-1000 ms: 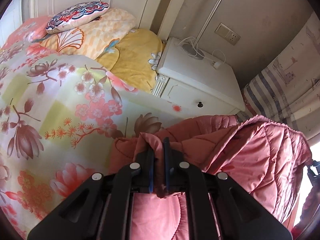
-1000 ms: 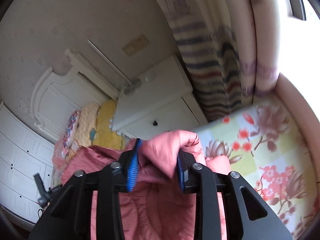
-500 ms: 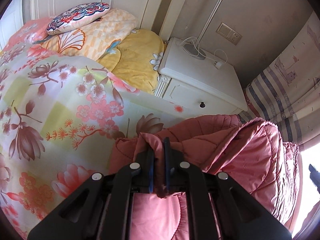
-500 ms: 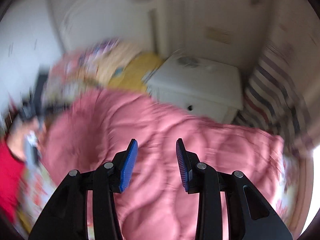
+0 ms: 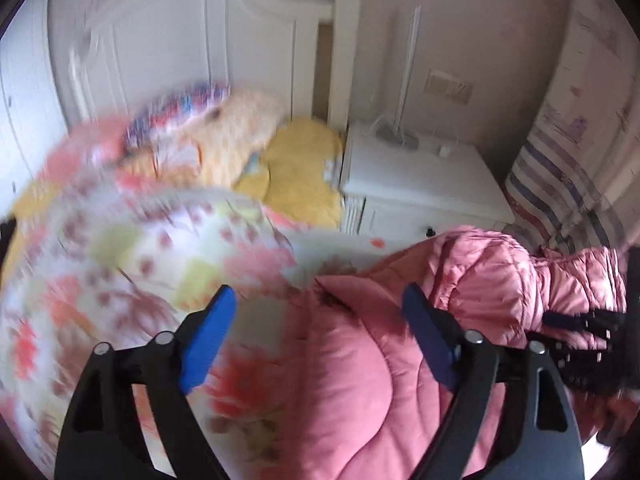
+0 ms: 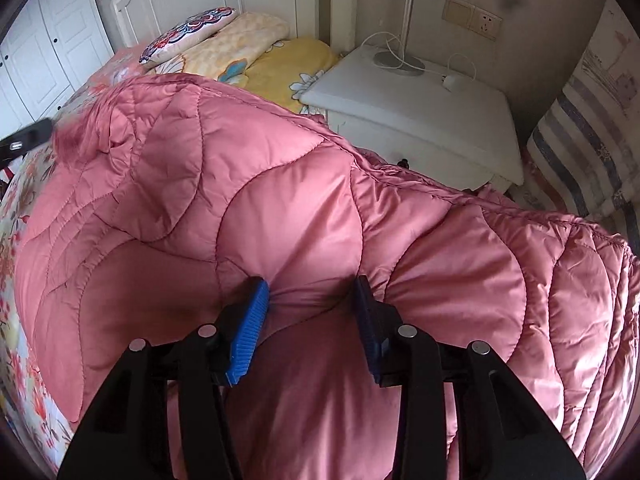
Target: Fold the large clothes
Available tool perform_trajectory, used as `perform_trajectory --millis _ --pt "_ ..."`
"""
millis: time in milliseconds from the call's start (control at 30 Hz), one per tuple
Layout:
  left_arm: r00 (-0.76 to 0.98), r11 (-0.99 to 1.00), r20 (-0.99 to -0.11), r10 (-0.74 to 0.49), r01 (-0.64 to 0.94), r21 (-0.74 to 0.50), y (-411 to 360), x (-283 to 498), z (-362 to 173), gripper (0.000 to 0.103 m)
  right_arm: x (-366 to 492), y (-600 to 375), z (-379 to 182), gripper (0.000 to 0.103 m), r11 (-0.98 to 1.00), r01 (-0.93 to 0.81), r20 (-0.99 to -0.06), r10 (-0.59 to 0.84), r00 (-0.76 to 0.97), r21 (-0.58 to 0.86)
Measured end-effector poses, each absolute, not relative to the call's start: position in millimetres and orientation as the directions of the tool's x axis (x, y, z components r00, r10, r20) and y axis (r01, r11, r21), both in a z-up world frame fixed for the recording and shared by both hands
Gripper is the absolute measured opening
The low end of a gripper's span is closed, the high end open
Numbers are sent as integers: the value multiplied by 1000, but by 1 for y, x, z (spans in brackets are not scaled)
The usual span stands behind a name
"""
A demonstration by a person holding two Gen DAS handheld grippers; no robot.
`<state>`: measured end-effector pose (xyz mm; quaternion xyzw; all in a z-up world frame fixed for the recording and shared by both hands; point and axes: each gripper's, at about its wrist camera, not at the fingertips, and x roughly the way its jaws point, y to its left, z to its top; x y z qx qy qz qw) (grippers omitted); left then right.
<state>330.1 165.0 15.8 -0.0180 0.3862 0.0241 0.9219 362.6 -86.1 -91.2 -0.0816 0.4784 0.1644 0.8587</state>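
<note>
A pink quilted padded coat (image 6: 304, 184) lies spread over the floral bedspread (image 6: 24, 216); in the left wrist view the coat (image 5: 360, 380) lies at the lower right of the blurred frame. My left gripper (image 5: 316, 320) is open and empty, just above the coat's edge and the bedspread (image 5: 132, 248). My right gripper (image 6: 310, 300) is open, its blue pads (image 6: 248, 328) pressing down into the coat's surface with a puff of fabric between them.
A white nightstand (image 6: 416, 100) with a lamp base and charger cable stands beyond the bed's corner. Yellow and patterned pillows (image 6: 256, 52) lie at the headboard. A striped curtain (image 6: 592, 148) hangs at the right. White wardrobe doors (image 6: 44, 40) stand at the far left.
Both grippers have let go of the coat and opened. The coat has dropped flat onto the bed. The left gripper is moving fast, blurring its view.
</note>
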Motion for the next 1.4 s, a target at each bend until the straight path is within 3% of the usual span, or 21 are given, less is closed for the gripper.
perform_trajectory --millis 267,533,667,733,800,833,900,1033,1267,1400 --pt "708 998 -705 27 -58 -20 139 308 45 95 362 -84 -87 37 943 -331 -847 202 492 33" --pt "604 1000 -797 6 -7 3 54 351 -10 95 361 -93 -86 37 944 -320 -834 239 498 79" --pt "517 990 -844 142 -87 114 48 385 -50 94 352 -99 -79 37 941 -335 -829 220 515 42" --pt "498 983 -847 185 -100 156 47 392 -62 94 346 -106 -70 45 946 -324 -822 180 540 -6" --pt "506 975 -833 223 -107 196 44 393 -65 95 341 -119 -64 82 952 -280 -809 67 584 -124" --pt "503 973 -833 231 -111 203 44 393 -66 95 341 -130 -64 85 954 -235 -794 -5 608 -186" --pt "502 970 -830 243 -114 215 44 395 -68 96 344 -151 -71 86 964 -194 -800 -30 599 -182" --pt "526 972 -817 237 -124 202 46 397 -71 99 355 -188 -94 91 978 -206 -847 133 516 27" --pt "608 976 -764 215 -111 186 47 375 -55 98 279 -186 -45 89 980 -198 -743 111 660 -30" --pt "684 974 -694 224 -138 179 50 337 -27 98 240 -183 -47 90 977 -207 -724 102 682 -57"
